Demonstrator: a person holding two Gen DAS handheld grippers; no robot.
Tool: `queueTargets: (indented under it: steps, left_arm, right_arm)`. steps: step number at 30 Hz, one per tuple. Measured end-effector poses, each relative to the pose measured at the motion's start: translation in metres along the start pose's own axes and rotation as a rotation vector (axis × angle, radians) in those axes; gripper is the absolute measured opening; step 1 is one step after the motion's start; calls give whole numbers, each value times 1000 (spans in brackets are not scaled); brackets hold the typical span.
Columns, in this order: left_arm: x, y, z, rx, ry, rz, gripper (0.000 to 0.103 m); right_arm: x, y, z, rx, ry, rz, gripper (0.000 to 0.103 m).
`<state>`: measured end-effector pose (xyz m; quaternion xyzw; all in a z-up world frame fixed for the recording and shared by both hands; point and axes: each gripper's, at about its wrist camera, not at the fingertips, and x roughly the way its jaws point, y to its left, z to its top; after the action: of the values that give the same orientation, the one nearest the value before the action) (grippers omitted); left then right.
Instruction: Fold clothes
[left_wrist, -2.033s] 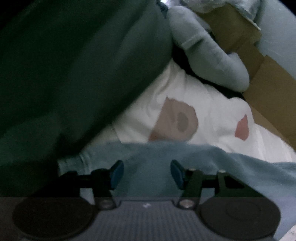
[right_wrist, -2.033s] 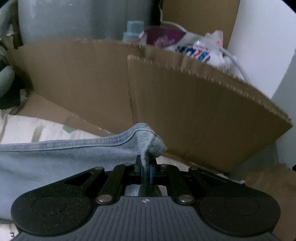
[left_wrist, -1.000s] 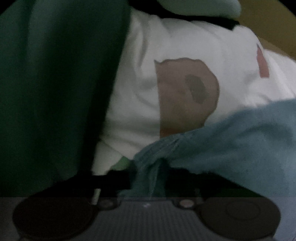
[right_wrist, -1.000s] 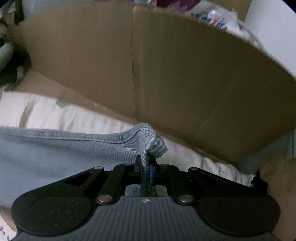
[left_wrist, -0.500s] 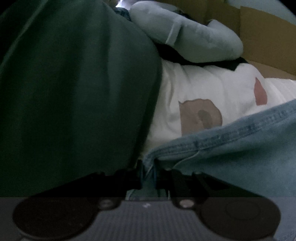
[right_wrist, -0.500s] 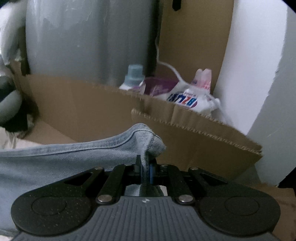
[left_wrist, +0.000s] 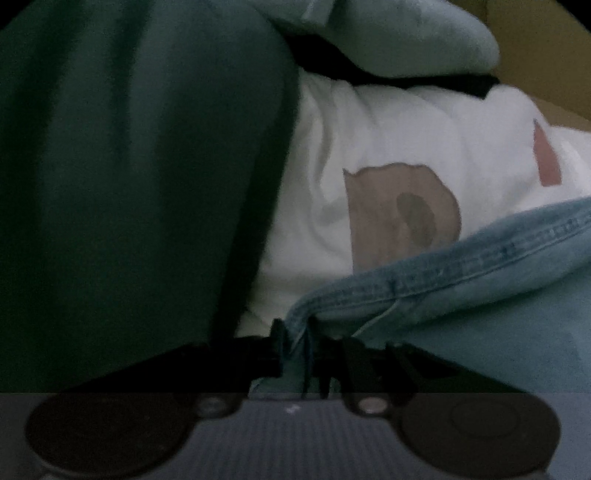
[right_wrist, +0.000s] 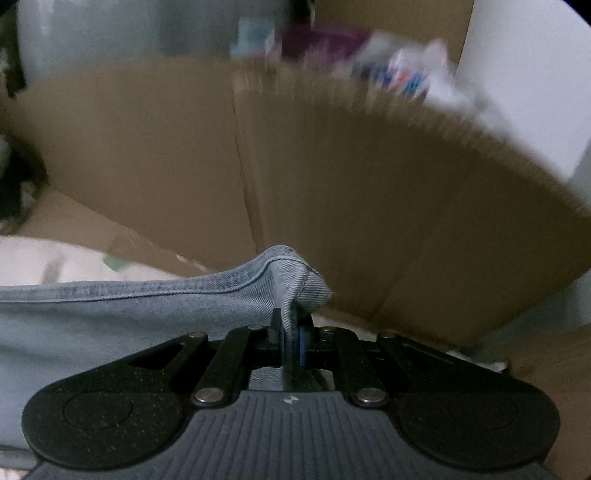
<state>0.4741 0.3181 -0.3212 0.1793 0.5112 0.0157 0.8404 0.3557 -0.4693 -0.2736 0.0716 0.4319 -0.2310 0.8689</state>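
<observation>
A light blue denim garment (left_wrist: 461, 295) hangs stretched between both grippers. In the left wrist view my left gripper (left_wrist: 295, 332) has a corner of the denim's stitched hem between its pads; its jaws are opening slightly, with the cloth still pinched. In the right wrist view my right gripper (right_wrist: 291, 332) is shut on the other hem corner, and the denim (right_wrist: 147, 314) runs off to the left. Below the denim lies a white cloth (left_wrist: 388, 147) with a brown print.
A dark green garment (left_wrist: 129, 184) fills the left of the left wrist view, with a pale grey-blue garment (left_wrist: 406, 37) above the white cloth. A cardboard wall (right_wrist: 332, 184) stands close ahead of the right gripper, with blurred bottles and packets (right_wrist: 388, 62) behind it.
Both views have dipped lower than half a second ago: the cardboard wall and the white cloth fill more of the frames. The denim stays pinched at both corners.
</observation>
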Motion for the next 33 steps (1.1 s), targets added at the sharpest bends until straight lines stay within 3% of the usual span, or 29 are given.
queueTargets:
  steps: [7, 9, 10, 14, 21, 24, 33]
  left_arm:
    - [-23, -6, 11, 26, -31, -20, 32]
    - [-31, -11, 16, 53, -56, -58, 33]
    - [-35, -16, 20, 75, -68, -80, 33]
    - [-46, -43, 33, 198, -103, -122, 34]
    - [-52, -89, 41, 403, -95, -181, 35]
    - [-46, -109, 38, 464, -87, -177, 39]
    - [-30, -139, 24, 565, -80, -129, 39]
  right_arm:
    - [46, 5, -16, -40, 79, -20, 12]
    - [44, 4, -19, -40, 72, -22, 23]
    - [43, 3, -19, -38, 69, -24, 29]
    - [37, -4, -21, -27, 56, -12, 31]
    - [27, -13, -20, -23, 30, 22, 35]
    - [24, -13, -21, -30, 26, 38, 41]
    - [20, -10, -29, -47, 42, 76, 42]
